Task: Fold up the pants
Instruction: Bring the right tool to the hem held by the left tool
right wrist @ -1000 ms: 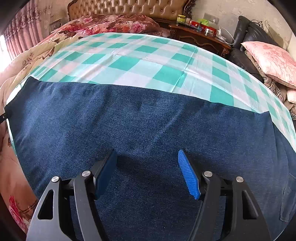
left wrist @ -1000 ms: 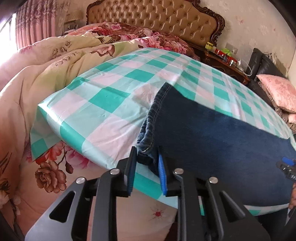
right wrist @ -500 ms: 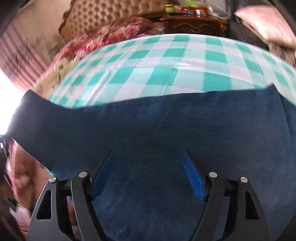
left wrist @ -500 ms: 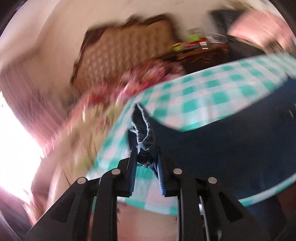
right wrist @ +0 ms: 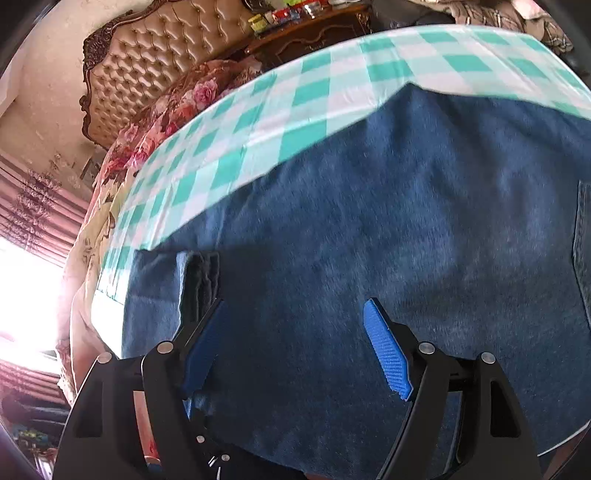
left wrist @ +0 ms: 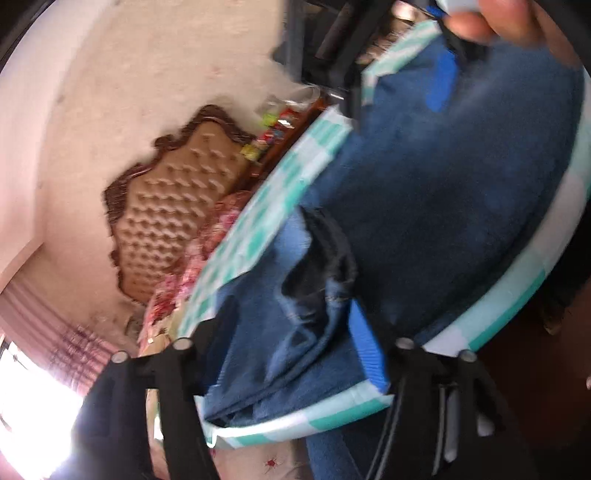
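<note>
Dark blue denim pants [right wrist: 388, 206] lie flat on a teal-and-white checked cloth [right wrist: 258, 122]. In the left wrist view the leg end of the pants [left wrist: 295, 332] is lifted and folded over the rest of the pants [left wrist: 443, 184]. My left gripper [left wrist: 291, 339] stands wide open, with the bunched hem lying between its fingers. My right gripper [right wrist: 295, 332] is open just above the denim and holds nothing. The folded-over hem edge [right wrist: 199, 280] shows by its left finger. The right gripper also shows at the top of the left wrist view [left wrist: 439, 81].
A tufted tan headboard [right wrist: 155, 62] and flowered bedding [right wrist: 184, 99] lie behind the checked surface. A dark wooden nightstand [right wrist: 314, 26] with small items stands at the back. Bright window light and pink curtains [right wrist: 29, 229] are on the left.
My left gripper carried the hem up and over toward the right gripper, tilting sharply, then opened wide around it. My right gripper stayed open over the denim and tilted a little.
</note>
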Tool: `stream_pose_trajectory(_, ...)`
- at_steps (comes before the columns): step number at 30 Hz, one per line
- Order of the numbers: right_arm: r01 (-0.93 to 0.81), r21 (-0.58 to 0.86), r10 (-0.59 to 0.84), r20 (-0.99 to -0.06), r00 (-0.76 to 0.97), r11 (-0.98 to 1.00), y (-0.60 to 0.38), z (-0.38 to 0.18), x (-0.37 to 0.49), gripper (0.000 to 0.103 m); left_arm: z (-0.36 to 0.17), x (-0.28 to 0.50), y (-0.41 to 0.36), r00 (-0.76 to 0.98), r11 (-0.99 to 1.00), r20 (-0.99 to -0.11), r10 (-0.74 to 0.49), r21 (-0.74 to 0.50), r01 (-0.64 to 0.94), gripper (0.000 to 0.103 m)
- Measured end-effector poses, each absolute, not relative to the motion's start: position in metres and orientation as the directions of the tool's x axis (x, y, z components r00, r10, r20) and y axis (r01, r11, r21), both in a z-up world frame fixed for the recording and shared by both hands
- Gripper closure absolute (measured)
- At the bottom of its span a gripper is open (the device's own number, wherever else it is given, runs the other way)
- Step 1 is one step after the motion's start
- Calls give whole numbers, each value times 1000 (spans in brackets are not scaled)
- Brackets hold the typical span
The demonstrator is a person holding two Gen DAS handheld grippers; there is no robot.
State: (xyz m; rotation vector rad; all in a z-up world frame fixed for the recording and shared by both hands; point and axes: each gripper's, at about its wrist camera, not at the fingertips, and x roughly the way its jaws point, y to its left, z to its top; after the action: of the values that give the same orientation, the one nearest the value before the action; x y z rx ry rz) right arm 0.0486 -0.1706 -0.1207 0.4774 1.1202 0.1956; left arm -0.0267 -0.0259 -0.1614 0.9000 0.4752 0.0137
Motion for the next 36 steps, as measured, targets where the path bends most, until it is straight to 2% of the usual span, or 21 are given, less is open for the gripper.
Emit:
stream_pose_trajectory(4, 56, 479, 419, -813, 404, 876, -162, -124, 51, 30, -158, -14, -15, 856, 692, -468, 220, 693, 202, 39)
stream_pose_trajectory(8, 20, 501, 457, -805, 379, 865, -150, -120, 52, 29, -152, 0, -12, 825, 738, -547, 141, 613, 281, 42)
stream_pose_trajectory(9, 18, 510, 468, -802, 372, 860, -148, -119, 52, 29, -153, 6, -11, 816, 743, -564, 128, 600, 298, 46)
stream_pose_trajectory(11, 22, 538, 497, -793, 353, 843, -146, -119, 52, 29, -158, 12, -14, 800, 742, -590, 113, 585, 327, 85)
stream_pose_trajectory(15, 48, 609, 568, -763, 307, 792, -146, -121, 55, 28, -143, 14, -8, 821, 784, -566, 74, 542, 303, 86)
stream_pose_trajectory(17, 72, 654, 613, -737, 284, 753, -143, -124, 60, 20, -138, 15, -4, 824, 807, -563, 67, 516, 287, 86)
stream_pose_trajectory(23, 80, 713, 694, -697, 178, 696, -110, -133, 77, 20, -126, 9, -2, 824, 841, -564, 43, 465, 275, 86)
stream_pose_trajectory(31, 20, 668, 659, -738, 146, 744, -75, -134, 103, 20, -115, -3, 2, 843, 866, -538, 6, 424, 264, 87)
stream_pose_trajectory(33, -29, 640, 636, -757, 150, 768, -66, -132, 110, 27, -116, -8, -1, 845, 868, -535, -13, 413, 275, 87)
stream_pose_trajectory(34, -66, 620, 622, -768, 155, 782, -62, -128, 113, 37, -118, -14, -2, 845, 868, -534, -23, 408, 281, 87)
stream_pose_trajectory(35, -86, 606, 611, -776, 158, 791, -61, -127, 115, 61, -119, -15, -2, 845, 870, -534, -28, 403, 284, 87)
stream_pose_trajectory(36, -121, 580, 592, -789, 165, 806, -58, -124, 116, 75, -121, -16, -3, 843, 872, -538, -32, 398, 287, 87)
